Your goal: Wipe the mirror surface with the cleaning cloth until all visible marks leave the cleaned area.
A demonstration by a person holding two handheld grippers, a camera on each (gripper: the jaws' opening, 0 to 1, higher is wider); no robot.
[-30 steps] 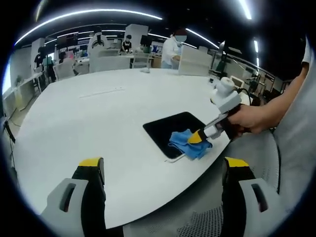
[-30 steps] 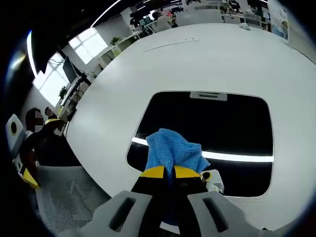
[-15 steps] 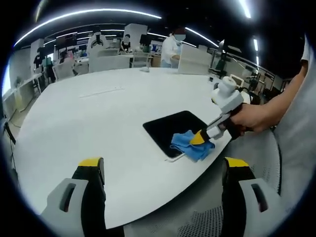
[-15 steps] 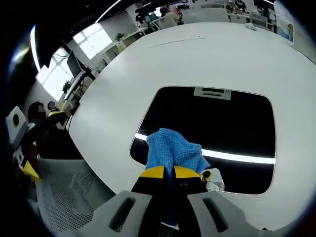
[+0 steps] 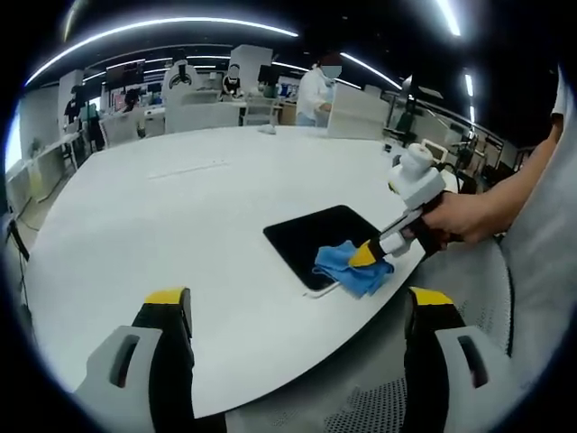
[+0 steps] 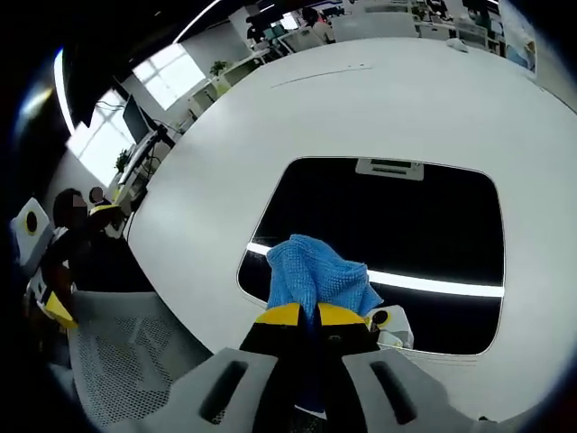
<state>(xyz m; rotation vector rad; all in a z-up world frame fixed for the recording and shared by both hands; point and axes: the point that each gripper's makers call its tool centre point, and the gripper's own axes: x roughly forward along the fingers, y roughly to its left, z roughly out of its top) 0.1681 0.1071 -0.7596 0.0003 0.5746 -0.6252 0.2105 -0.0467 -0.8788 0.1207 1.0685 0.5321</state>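
Left gripper view: left gripper (image 5: 293, 311) jaws spread wide, empty, held back from mirror (image 5: 320, 238), likely clearing wipe path. Right gripper (image 5: 368, 255) at mirror's near corner.

Right gripper view: jaws clenched on cleaning cloth (image 6: 311, 275), bunched wad pressed on mirror's near edge for firm rubbing.

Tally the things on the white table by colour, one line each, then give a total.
Blue: 1, the cleaning cloth, pinched in the right gripper and lying on the mirror.
Black: 1, the mirror, flat near the table edge.
Total: 2
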